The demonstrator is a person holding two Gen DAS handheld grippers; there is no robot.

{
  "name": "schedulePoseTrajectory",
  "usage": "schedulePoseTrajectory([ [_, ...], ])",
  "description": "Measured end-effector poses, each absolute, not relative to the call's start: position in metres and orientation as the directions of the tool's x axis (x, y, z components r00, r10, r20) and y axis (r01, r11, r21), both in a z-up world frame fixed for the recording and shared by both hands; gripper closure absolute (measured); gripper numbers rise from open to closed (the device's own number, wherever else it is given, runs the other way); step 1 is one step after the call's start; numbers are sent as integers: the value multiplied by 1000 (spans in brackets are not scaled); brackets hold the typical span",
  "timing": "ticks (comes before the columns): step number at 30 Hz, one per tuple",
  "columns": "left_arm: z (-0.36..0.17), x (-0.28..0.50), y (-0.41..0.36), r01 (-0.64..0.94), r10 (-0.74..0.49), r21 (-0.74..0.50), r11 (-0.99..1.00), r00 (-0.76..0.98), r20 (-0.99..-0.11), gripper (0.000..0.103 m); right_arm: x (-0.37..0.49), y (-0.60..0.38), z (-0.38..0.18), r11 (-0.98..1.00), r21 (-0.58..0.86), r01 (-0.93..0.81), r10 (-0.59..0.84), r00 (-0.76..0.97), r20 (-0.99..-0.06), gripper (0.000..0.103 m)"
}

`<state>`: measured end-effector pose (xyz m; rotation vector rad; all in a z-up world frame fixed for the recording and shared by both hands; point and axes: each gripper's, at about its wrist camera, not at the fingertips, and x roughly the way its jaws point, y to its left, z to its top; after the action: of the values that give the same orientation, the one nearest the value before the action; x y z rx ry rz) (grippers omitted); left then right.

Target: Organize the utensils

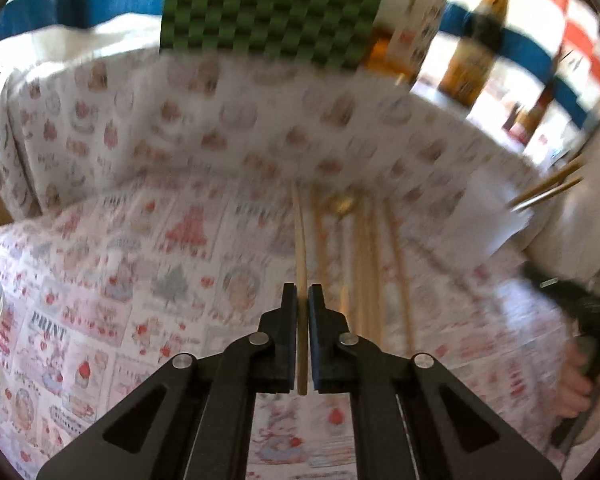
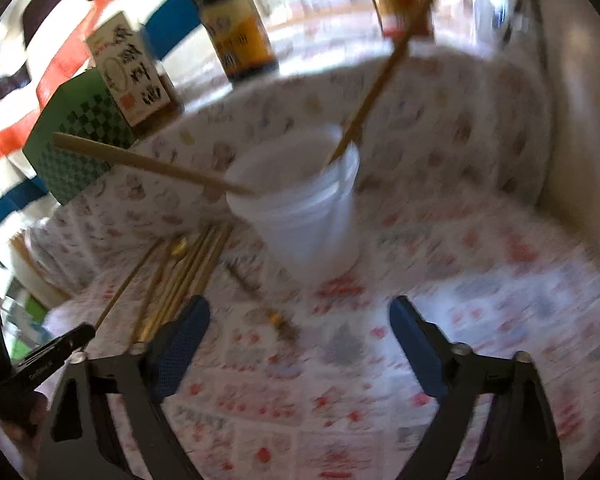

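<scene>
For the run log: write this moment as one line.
left gripper: shut on chopstick | right gripper: open, empty | white cup: holds chopsticks | loose chopsticks: on tablecloth

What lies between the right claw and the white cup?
In the right wrist view, only patterned tablecloth separates the open right claw from the white cup; a thin utensil lies just left.

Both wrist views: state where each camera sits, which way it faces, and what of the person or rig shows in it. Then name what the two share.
Left wrist: rides the left gripper, looking forward and down along black fingers clamped on one chopstick; the person's hand shows at right.
Right wrist: rides the right gripper, looking down past open blue pads at the white cup; the left gripper's black edge shows lower left.
Shared: the loose chopsticks, green checkered box, dark bottle, patterned tablecloth.
</scene>
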<state>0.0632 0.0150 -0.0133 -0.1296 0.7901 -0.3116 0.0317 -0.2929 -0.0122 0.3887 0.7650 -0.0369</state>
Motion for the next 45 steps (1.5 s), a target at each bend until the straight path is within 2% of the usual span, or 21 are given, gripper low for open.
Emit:
schedulePoseTrajectory([
  [4,7,47,16,251,-343,-236,939,742,-577,98,47,-296,-33,920,353,172,151,674,-723,46],
  [8,22,36,23,257,-352,-252,933,801,-484,98,56,-289,-47,926,350,144,183,638,-748,63],
  [10,29,32,30,258,-368,-292,921,819,-439,98,57,-285,-51,929,347,132,193,628,-754,64],
  [15,37,24,39,254,-372,-322,912,843,-390,98,58,-276,-55,949,284,139,138,625,-768,67],
  [19,36,24,40,251,-373,-330,910,843,-388,98,60,-273,-56,949,288,125,151,621,-769,80],
  [21,35,25,40,253,-376,-331,909,841,-389,98,61,-269,-58,950,289,120,156,618,-771,89],
  [24,34,23,38,253,-373,-326,911,843,-387,98,61,-268,-57,950,291,113,162,618,-769,92],
  [25,34,23,37,253,-372,-325,911,844,-386,98,60,-269,-57,951,288,110,162,619,-768,97],
  [34,40,14,26,276,-358,-260,925,862,-358,98,32,-262,-15,962,270,41,143,767,-626,99],
  [37,41,14,25,302,-391,-276,912,843,-368,98,15,-254,5,977,212,22,98,838,-537,100],
  [40,41,14,23,305,-390,-269,914,842,-372,98,0,-243,21,992,103,73,-17,885,-466,100],
  [45,48,2,25,319,-393,-261,911,864,-314,98,-21,-245,42,992,124,37,13,925,-379,100],
])
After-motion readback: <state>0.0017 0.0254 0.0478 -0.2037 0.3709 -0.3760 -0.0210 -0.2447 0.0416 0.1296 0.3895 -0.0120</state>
